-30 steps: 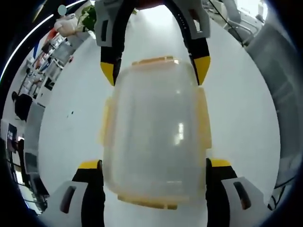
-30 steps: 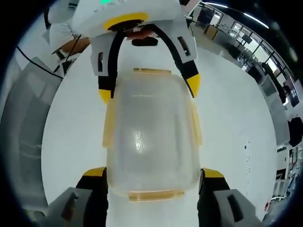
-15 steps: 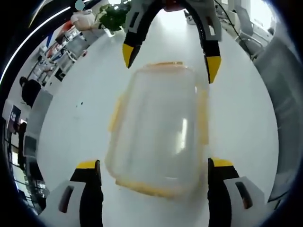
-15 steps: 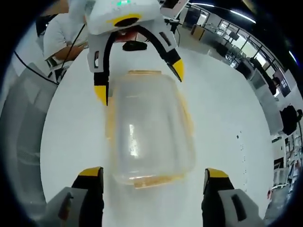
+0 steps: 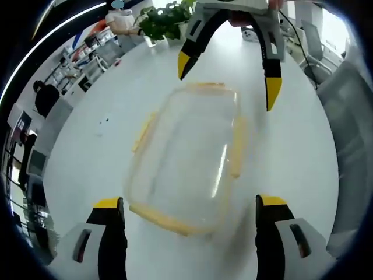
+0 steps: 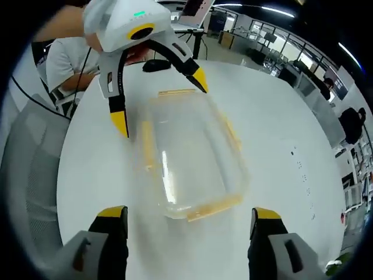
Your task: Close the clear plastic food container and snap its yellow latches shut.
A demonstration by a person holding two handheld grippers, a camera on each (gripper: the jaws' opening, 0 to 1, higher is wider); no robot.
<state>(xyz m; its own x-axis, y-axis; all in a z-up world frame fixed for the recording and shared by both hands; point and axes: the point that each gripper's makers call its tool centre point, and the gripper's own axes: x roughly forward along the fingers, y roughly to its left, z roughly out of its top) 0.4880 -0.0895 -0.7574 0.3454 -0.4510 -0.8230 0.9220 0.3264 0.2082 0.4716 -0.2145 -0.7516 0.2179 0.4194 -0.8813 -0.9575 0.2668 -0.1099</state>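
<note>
Left gripper view: both tools, left tool (image 5: 189,204) and right tool (image 6: 189,210), jaws apart, have backed off the container (image 5: 186,154) on the worktop (image 5: 99,157), so its yellow latches (image 5: 235,146) look done.

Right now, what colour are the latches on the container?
Yellow latches on the clear container, clearest in the right gripper view.

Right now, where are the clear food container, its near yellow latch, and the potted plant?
clear food container (image 5: 186,151), left gripper view, lid centre
near yellow latch (image 5: 157,219), left gripper view, strip middle
potted plant (image 5: 163,20), left gripper view, leaves
</note>
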